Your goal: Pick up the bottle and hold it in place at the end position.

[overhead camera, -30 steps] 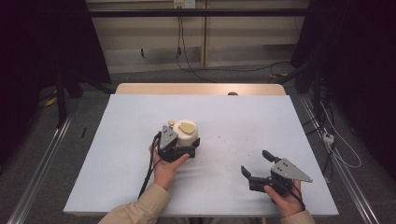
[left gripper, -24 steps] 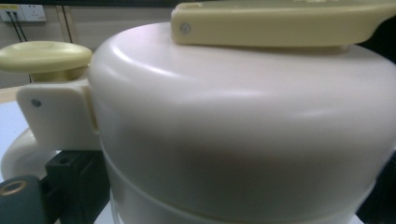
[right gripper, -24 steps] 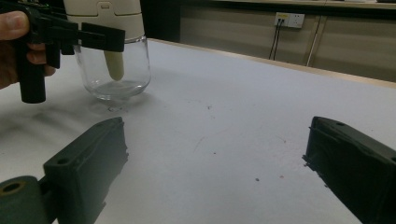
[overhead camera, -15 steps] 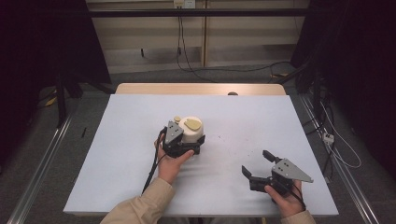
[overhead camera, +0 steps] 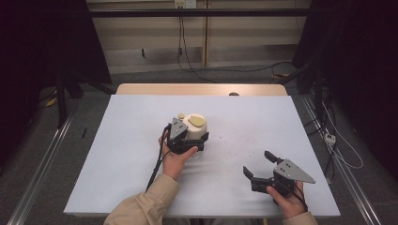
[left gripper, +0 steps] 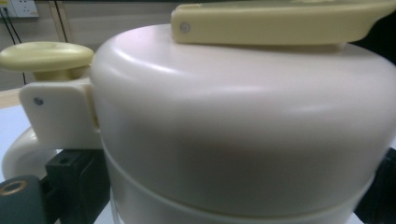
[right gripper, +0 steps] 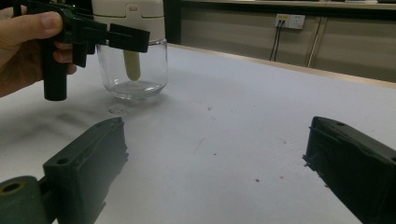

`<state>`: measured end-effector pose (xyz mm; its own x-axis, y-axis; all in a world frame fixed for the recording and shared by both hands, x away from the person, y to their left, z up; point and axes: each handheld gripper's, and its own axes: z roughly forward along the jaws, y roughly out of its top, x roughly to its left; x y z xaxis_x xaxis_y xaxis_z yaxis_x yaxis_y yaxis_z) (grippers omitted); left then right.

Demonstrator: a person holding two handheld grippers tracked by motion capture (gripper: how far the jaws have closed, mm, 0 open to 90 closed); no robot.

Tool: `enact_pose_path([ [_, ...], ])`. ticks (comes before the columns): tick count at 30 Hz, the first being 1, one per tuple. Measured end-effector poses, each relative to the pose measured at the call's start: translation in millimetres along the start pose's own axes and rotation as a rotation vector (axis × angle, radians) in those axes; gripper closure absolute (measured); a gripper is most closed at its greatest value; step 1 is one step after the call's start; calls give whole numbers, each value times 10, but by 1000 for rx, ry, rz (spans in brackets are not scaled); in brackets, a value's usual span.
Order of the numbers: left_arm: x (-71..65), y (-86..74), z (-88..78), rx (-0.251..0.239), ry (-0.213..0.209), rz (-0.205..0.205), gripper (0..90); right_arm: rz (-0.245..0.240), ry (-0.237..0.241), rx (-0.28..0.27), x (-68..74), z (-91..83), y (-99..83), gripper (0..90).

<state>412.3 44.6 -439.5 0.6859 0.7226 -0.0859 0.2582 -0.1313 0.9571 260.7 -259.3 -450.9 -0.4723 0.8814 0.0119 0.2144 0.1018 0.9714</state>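
The left gripper (overhead camera: 195, 140) sits near the middle of the white table (overhead camera: 117, 154), its jaws closed around the cream lid (left gripper: 243, 121) of a jar (overhead camera: 193, 129). In the left gripper view the lid lies directly between the jaws, with a black jaw tip at each lower corner pressed to its sides. A pale yellow flip lever (left gripper: 280, 23) lies flat on top of the lid, and a round yellow knob (left gripper: 46, 56) stands on a cream hinge bracket to one side.

In the right gripper view the jar's clear glass body (right gripper: 133, 70) stands upright on the table below the lid, with a pale yellow stem (right gripper: 132, 64) hanging inside it. The left hand (right gripper: 28, 46) shows there at the upper left, wrapped round the handle of its gripper.

The right gripper (overhead camera: 260, 166) rests low at the table's near right edge, well apart from the jar, its jaws spread wide and holding nothing. Only bare tabletop with a few dark specks (right gripper: 256, 180) lies between the right jaws and the jar; nothing stands in the way.

Beyond the far edge of the table, cables (overhead camera: 187, 61) run across the floor.
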Motion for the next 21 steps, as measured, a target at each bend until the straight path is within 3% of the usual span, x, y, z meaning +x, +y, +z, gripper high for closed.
enact_pose_path([
  [10,8,9,60,2,0,6,54,1,0,1,-1,1,-1,46],
  [16,25,-4,93,9,1,-19,54,1,3,0,-3,1,-2,46],
  [21,38,18,121,10,9,-4,54,1,-2,1,-2,-2,0,46],
])
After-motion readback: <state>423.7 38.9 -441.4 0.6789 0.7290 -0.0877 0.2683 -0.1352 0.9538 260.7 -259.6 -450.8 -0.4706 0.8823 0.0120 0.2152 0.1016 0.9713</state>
